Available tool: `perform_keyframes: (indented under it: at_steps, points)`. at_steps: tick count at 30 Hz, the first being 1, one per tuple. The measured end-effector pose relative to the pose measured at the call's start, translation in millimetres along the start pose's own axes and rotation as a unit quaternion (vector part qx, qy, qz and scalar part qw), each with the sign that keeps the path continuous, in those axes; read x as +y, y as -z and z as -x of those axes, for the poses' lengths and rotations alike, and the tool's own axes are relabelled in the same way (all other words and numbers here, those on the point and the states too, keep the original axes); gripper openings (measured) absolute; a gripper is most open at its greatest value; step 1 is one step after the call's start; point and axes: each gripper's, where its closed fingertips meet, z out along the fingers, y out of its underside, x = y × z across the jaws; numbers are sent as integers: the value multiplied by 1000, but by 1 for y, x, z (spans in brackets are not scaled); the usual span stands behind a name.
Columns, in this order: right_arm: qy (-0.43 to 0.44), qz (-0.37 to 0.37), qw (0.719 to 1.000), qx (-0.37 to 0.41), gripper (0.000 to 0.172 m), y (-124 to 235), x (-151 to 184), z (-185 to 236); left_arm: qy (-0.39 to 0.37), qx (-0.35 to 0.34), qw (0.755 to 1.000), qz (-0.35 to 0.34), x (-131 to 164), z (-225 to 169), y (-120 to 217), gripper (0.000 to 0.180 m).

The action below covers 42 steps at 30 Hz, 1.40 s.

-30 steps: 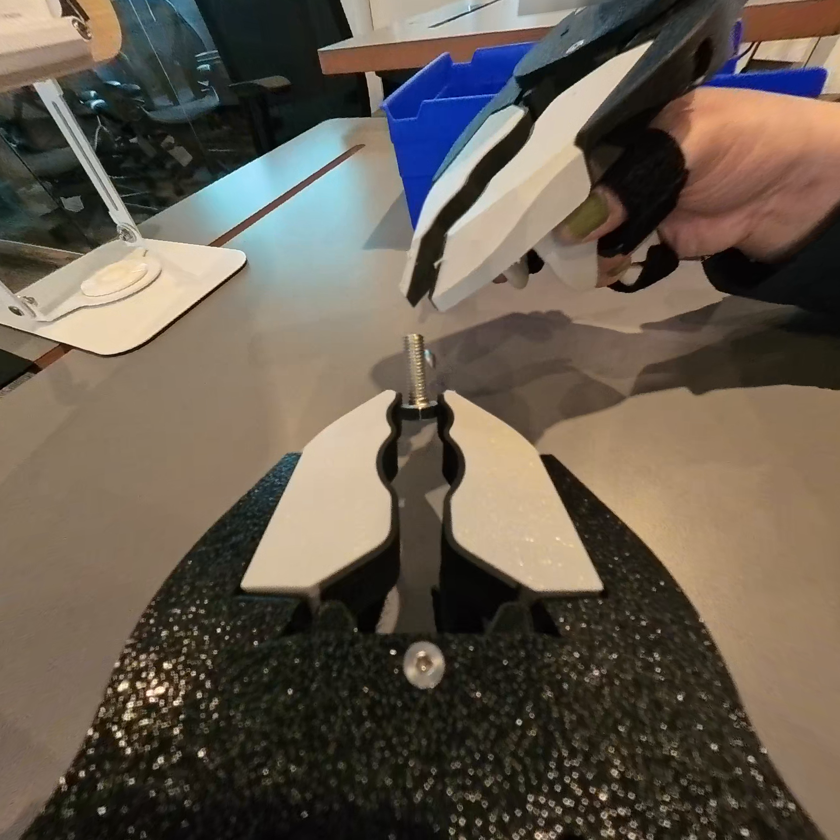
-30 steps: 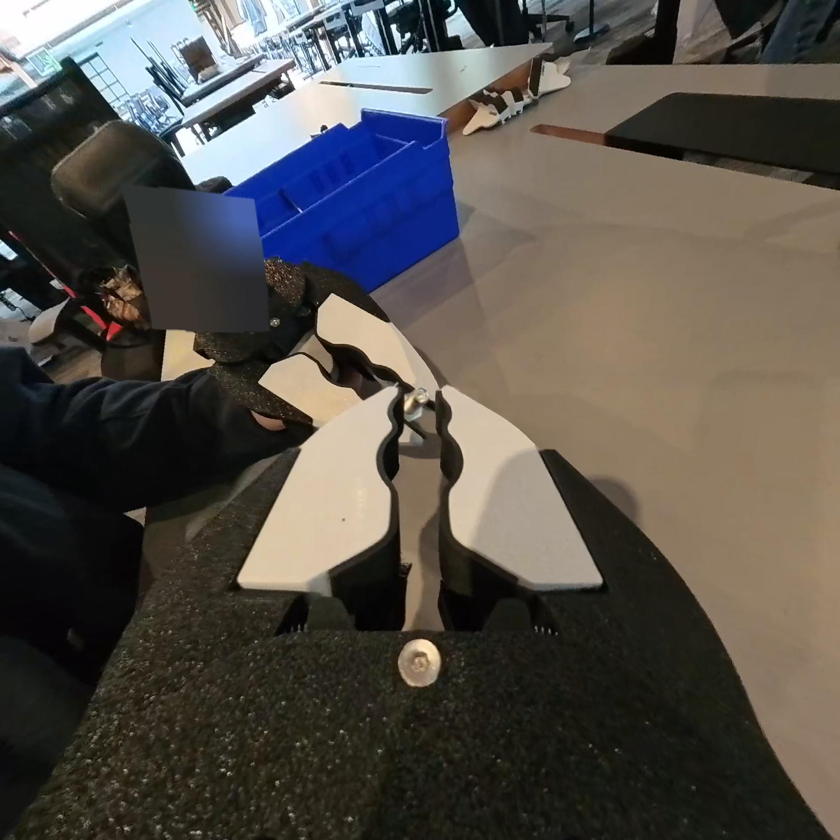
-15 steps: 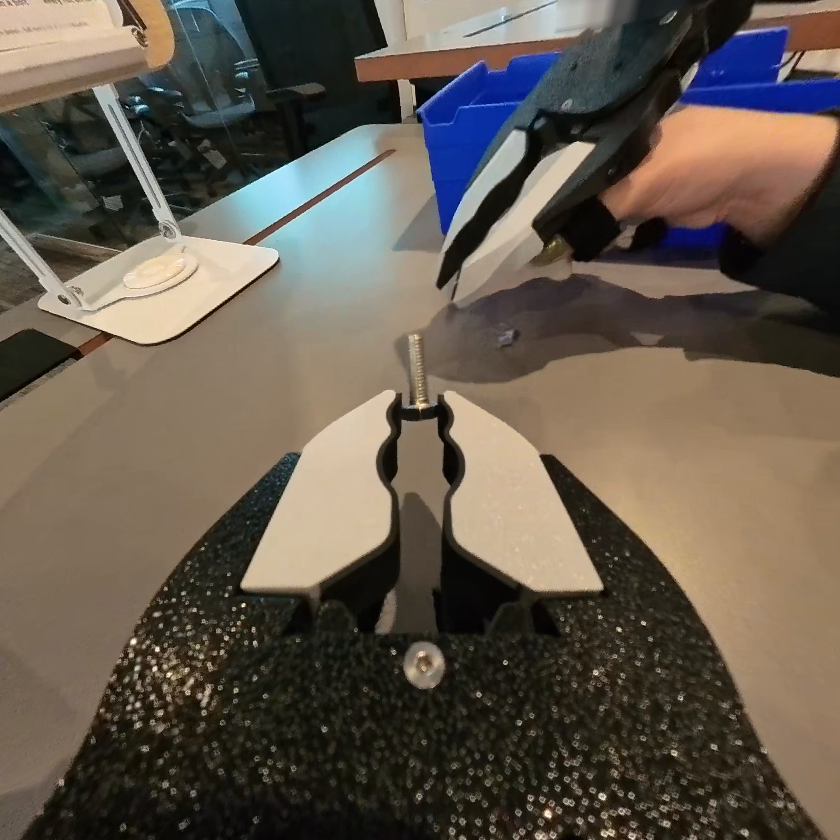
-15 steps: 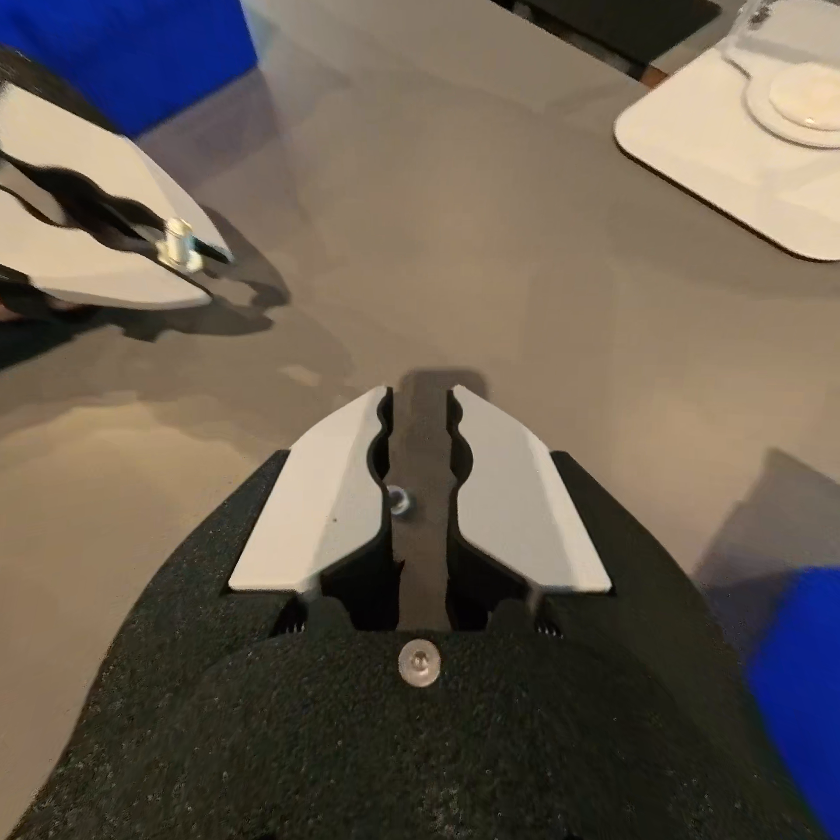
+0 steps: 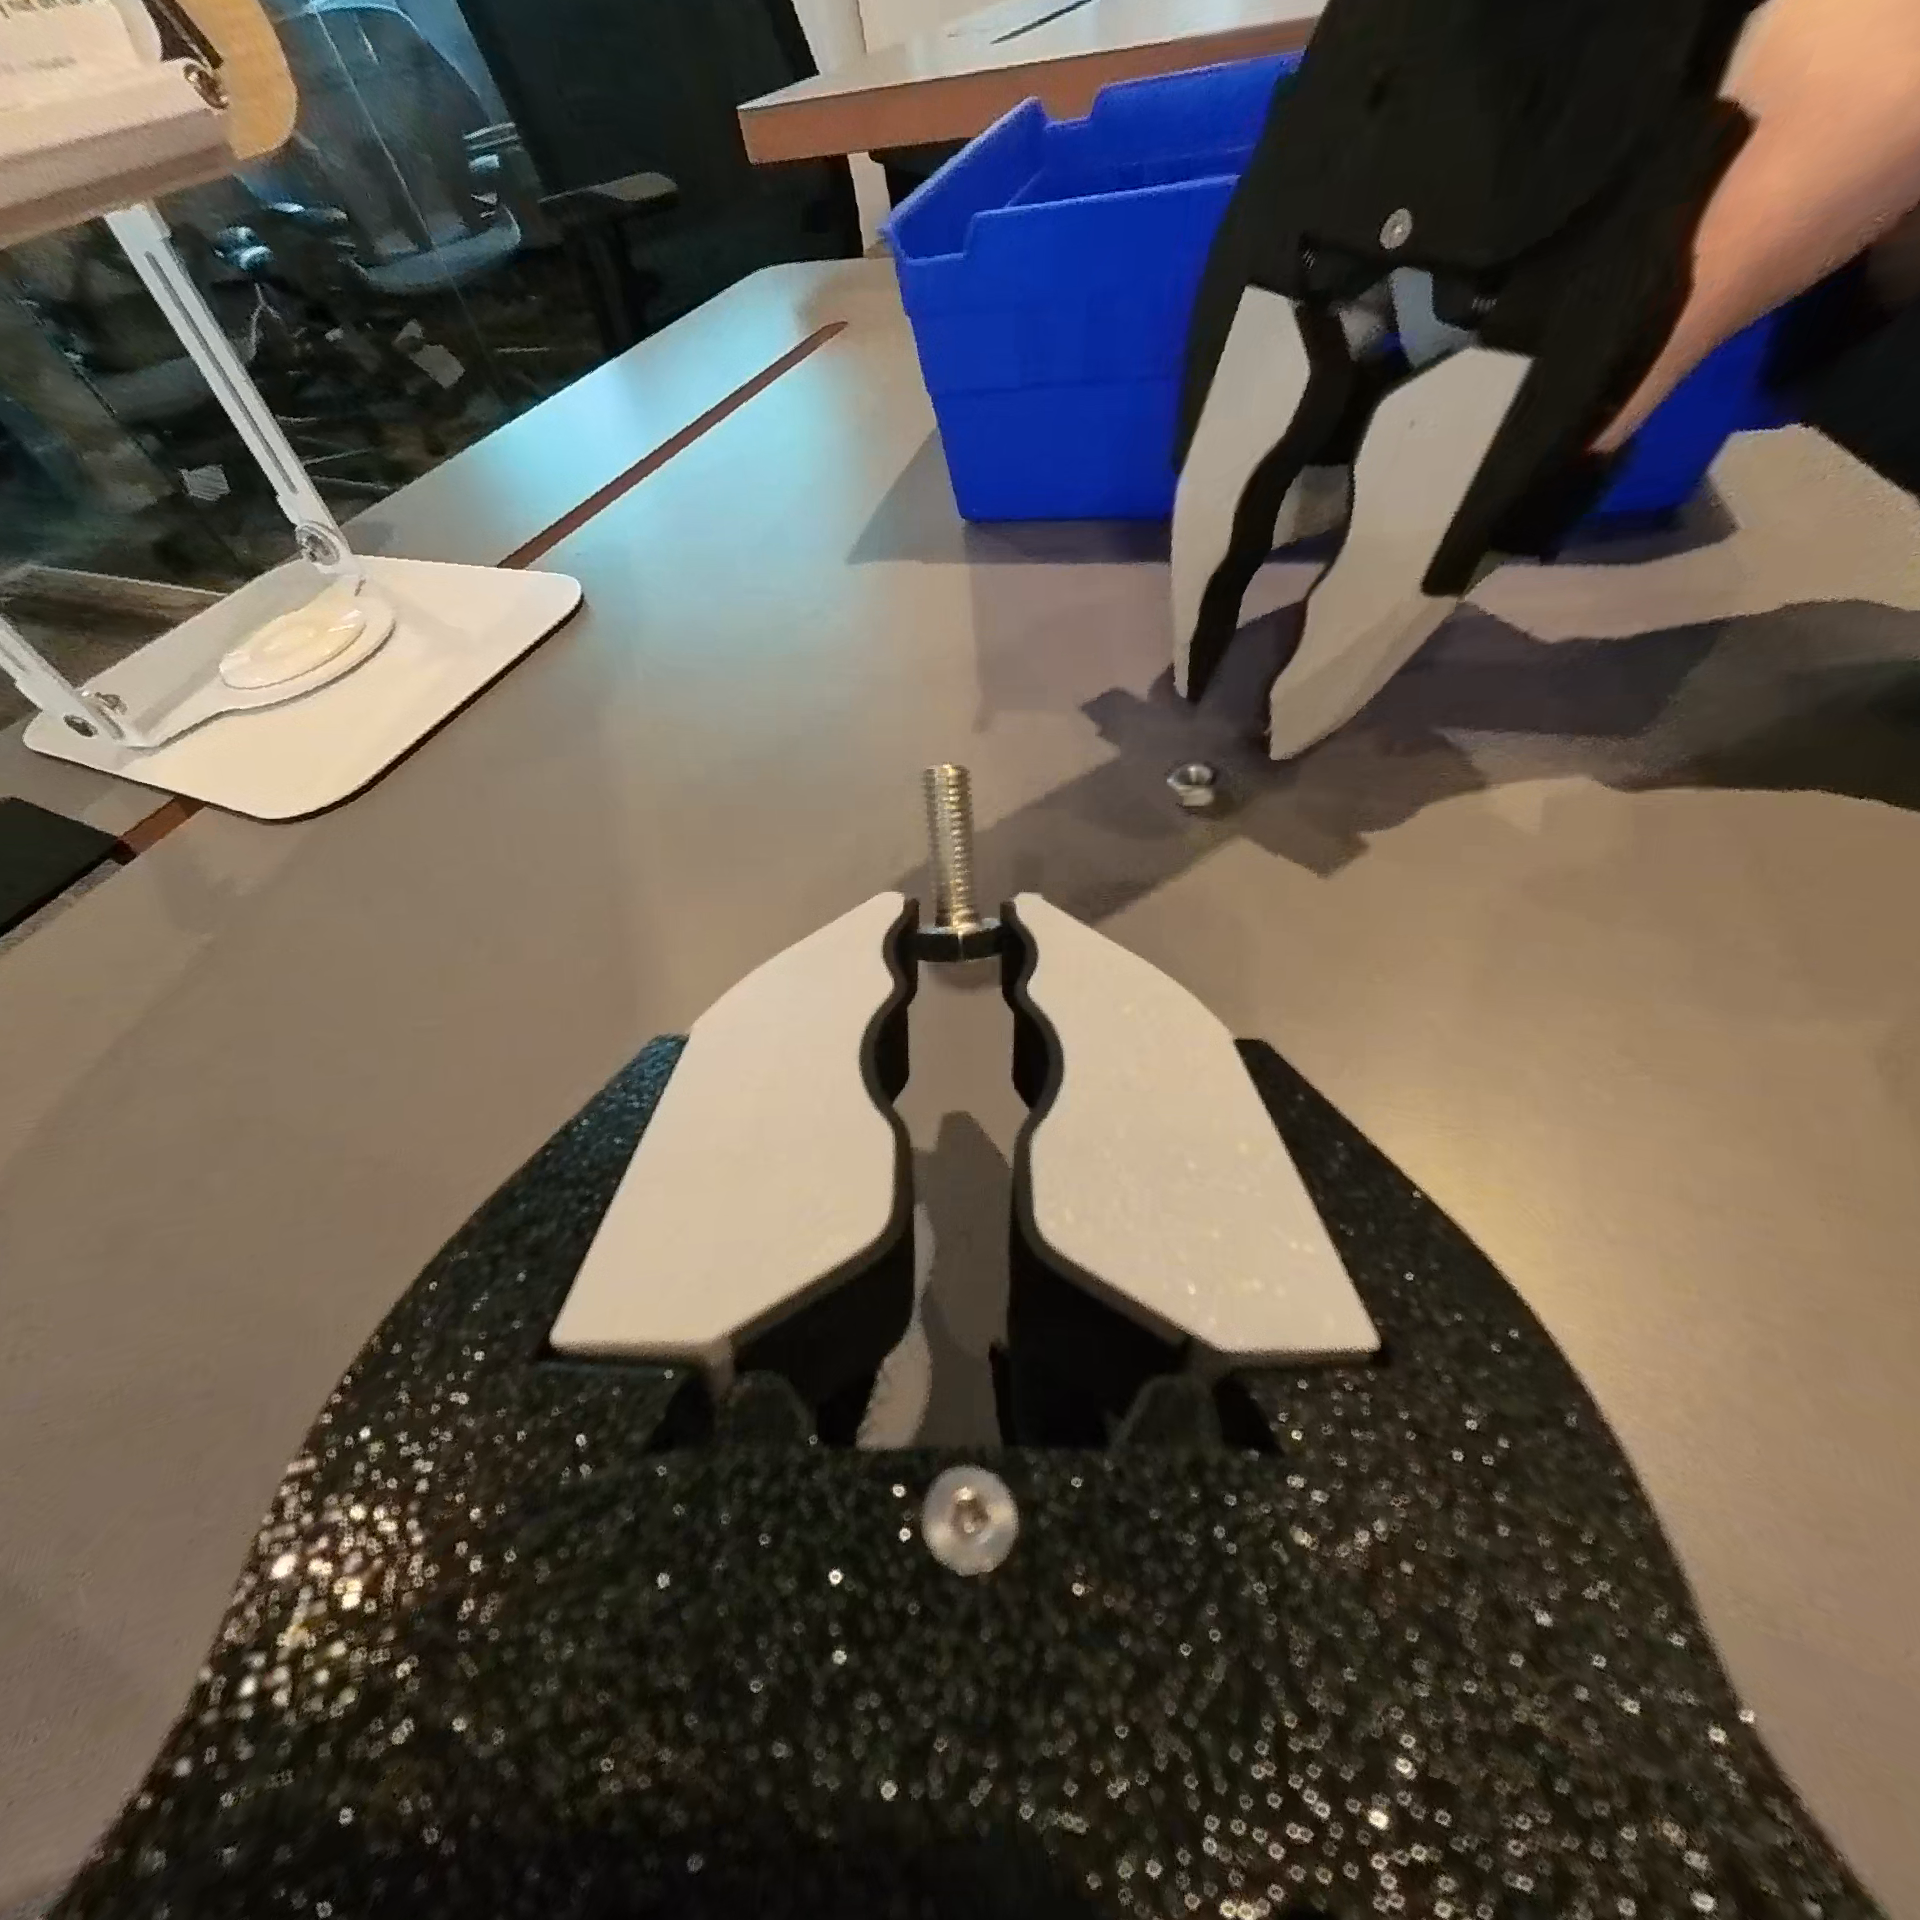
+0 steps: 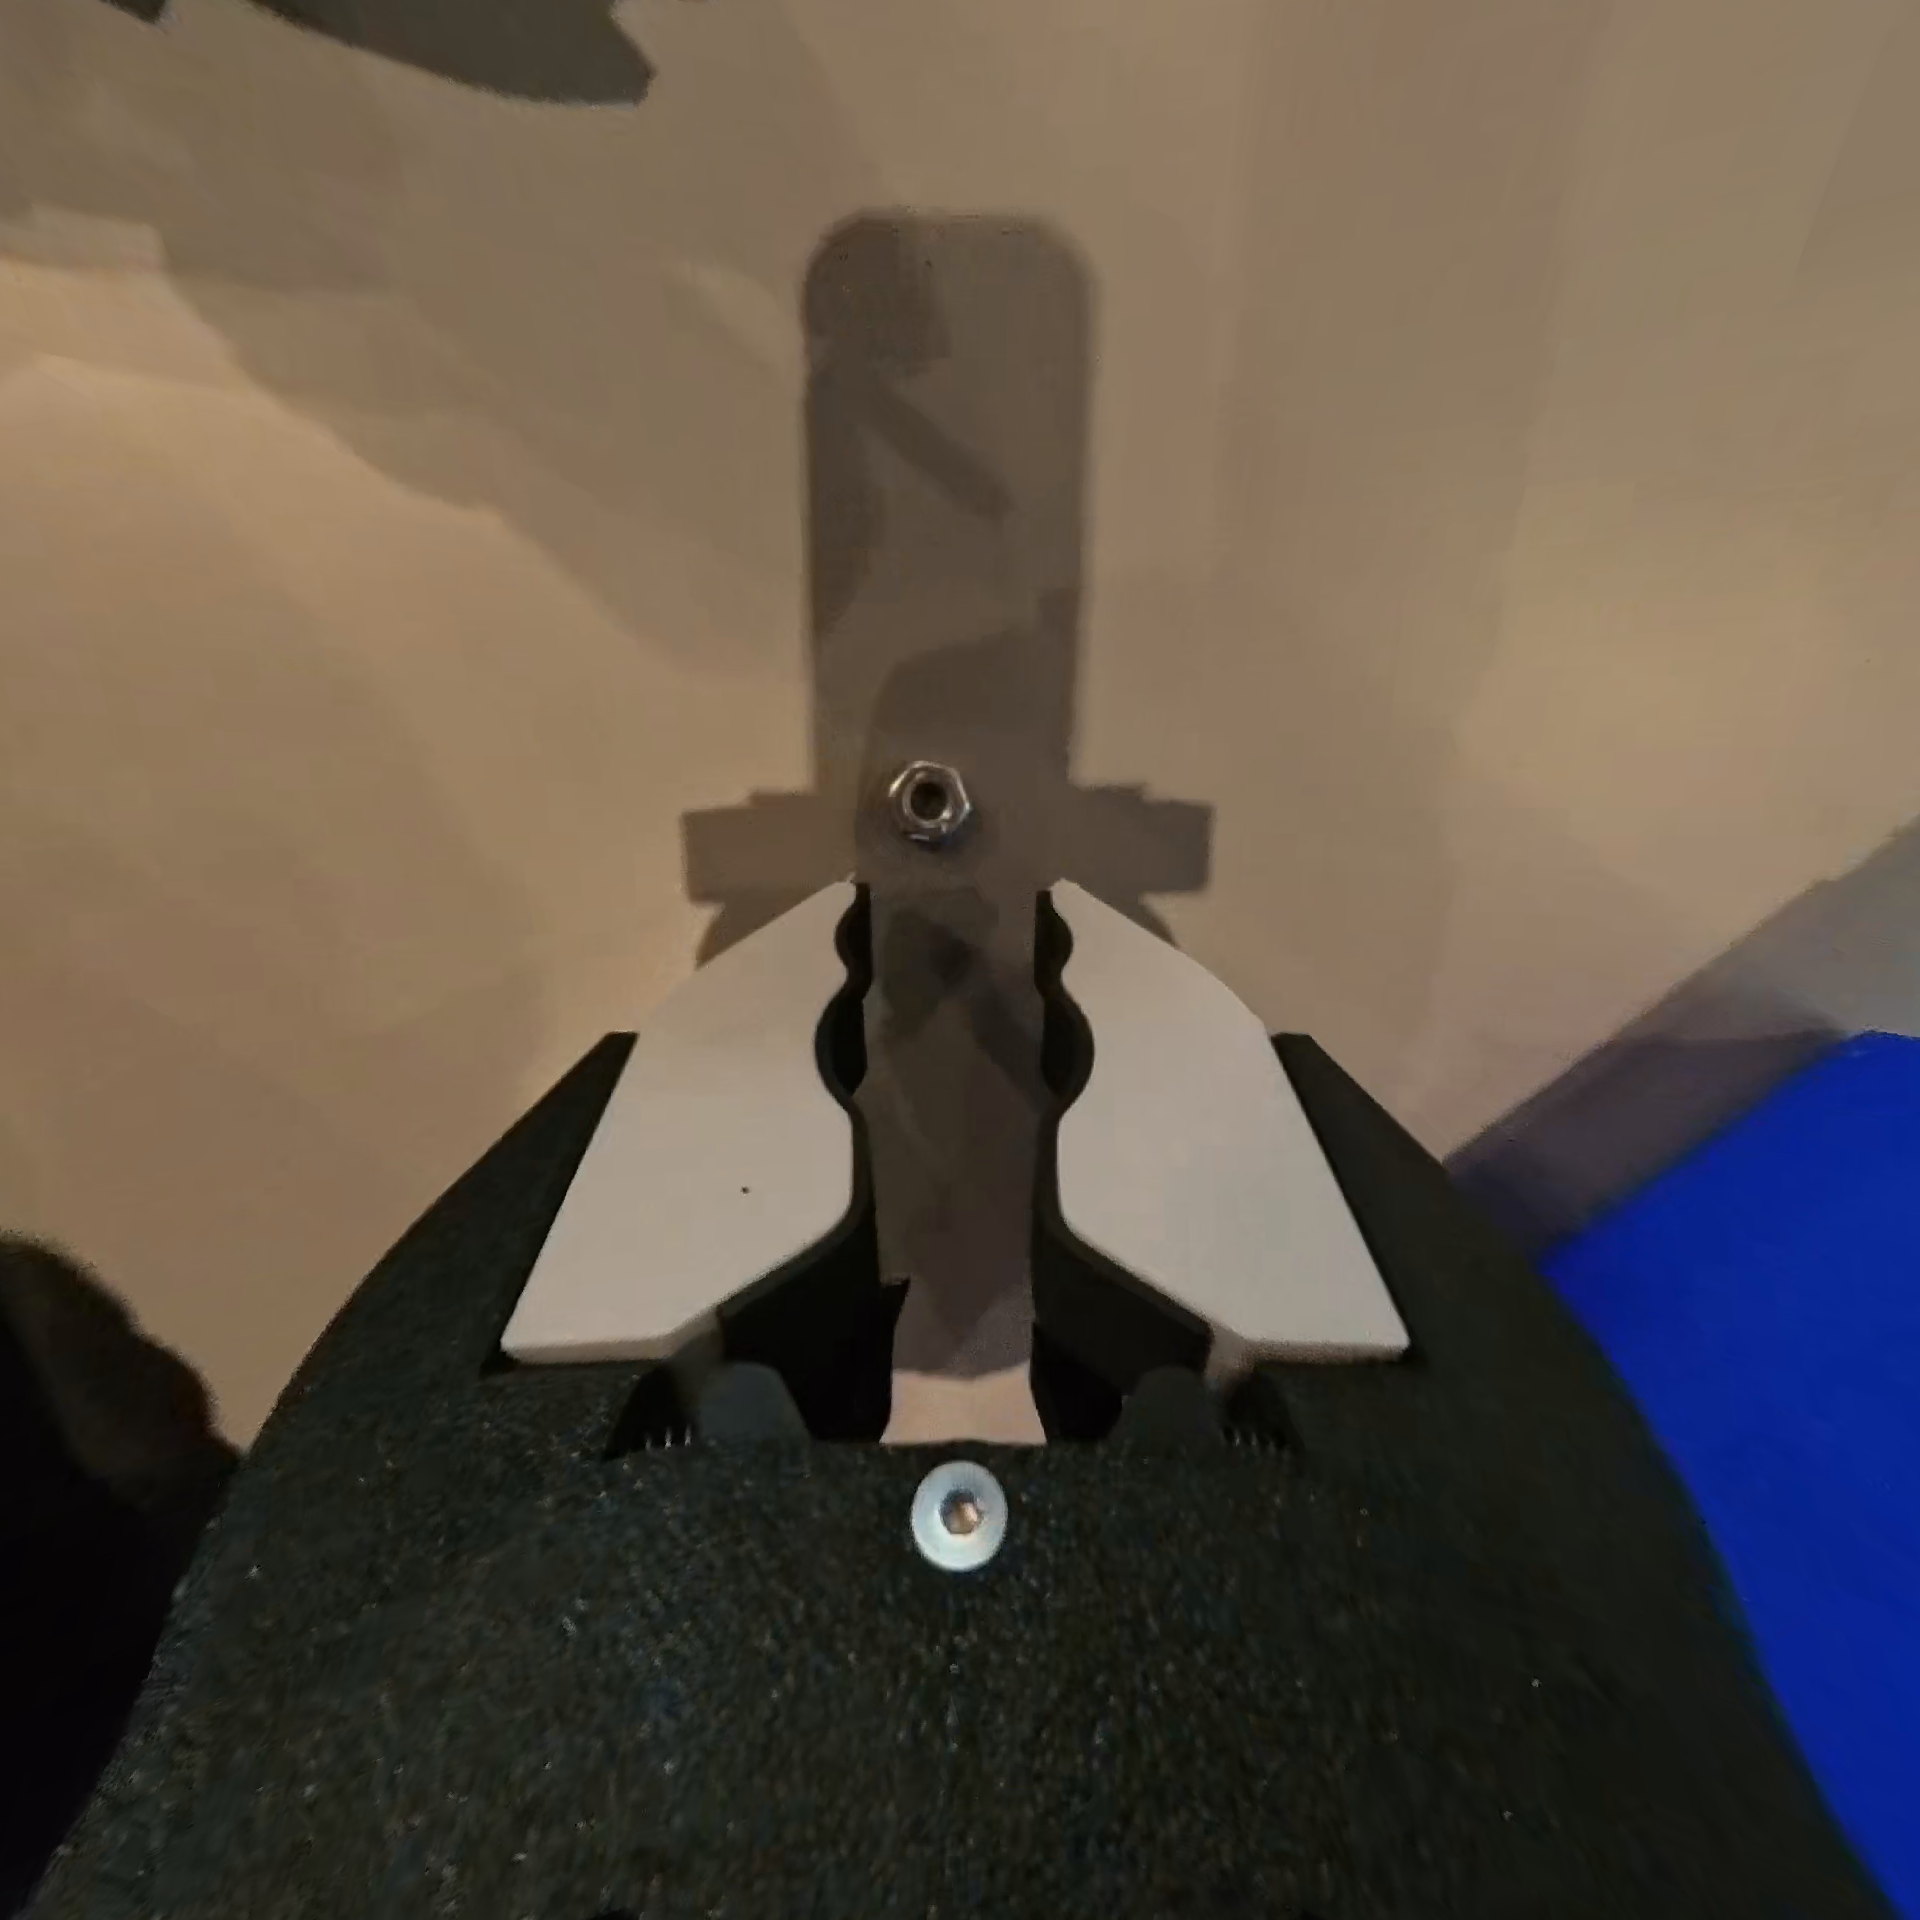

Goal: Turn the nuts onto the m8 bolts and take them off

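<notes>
One bolt (image 5: 952,852) is standing upright, thread end up, with its hex head pinched between the tips of the left gripper (image 5: 958,935); both dark pads are pressing on the head's flats, so that claw is sitting narrow, clamped on the bolt. The shank is bare along its whole visible length.

One nut (image 5: 1193,781) is lying flat on the table (image 5: 416,1039), hole facing up, beyond the bolt and to its right, apart from it. In the right wrist view the same nut (image 6: 924,805) is sitting just ahead of the fingertips, in the shadow they are casting, touching neither finger.

The right gripper (image 6: 948,896) is pointing down at the table with its fingers spread wider than the nut and nothing between them. From the left wrist view this gripper (image 5: 1242,707) is hanging tips down just behind the nut, a hand (image 5: 1766,208) gripping its black body; whether the tips are touching the table cannot be told.

Behind it a blue bin (image 5: 1060,343) is resting on the table, and its blue edge (image 6: 1745,1351) is showing at the right of the right wrist view. Off to the far left a white stand (image 5: 312,665) is sitting with its flat base on the table.
</notes>
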Motion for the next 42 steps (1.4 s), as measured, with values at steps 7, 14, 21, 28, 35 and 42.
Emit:
perform_keyframes:
  at_steps: [7,14,21,28,35,42]
  points:
    - [95,-4,995,14,25,-9,-14,9,-4,8,1000,2,0,-3,-1,14]
    - [79,-2,997,-15,15,-14,-12,11,-4,16,1000,2,0,-6,-1,14]
    - [92,-1,996,-13,21,-14,-10,13,-6,22,1000,5,0,-8,-2,14]
    - [133,-5,990,-43,21,-15,-13,16,-12,30,999,7,1,-12,-3,14]
    - [103,30,992,-71,14,-16,-11,14,-26,40,999,12,2,-17,-4,14]
    - [247,-242,933,-102,14,30,-71,48,-68,157,985,14,-1,-53,2,14]
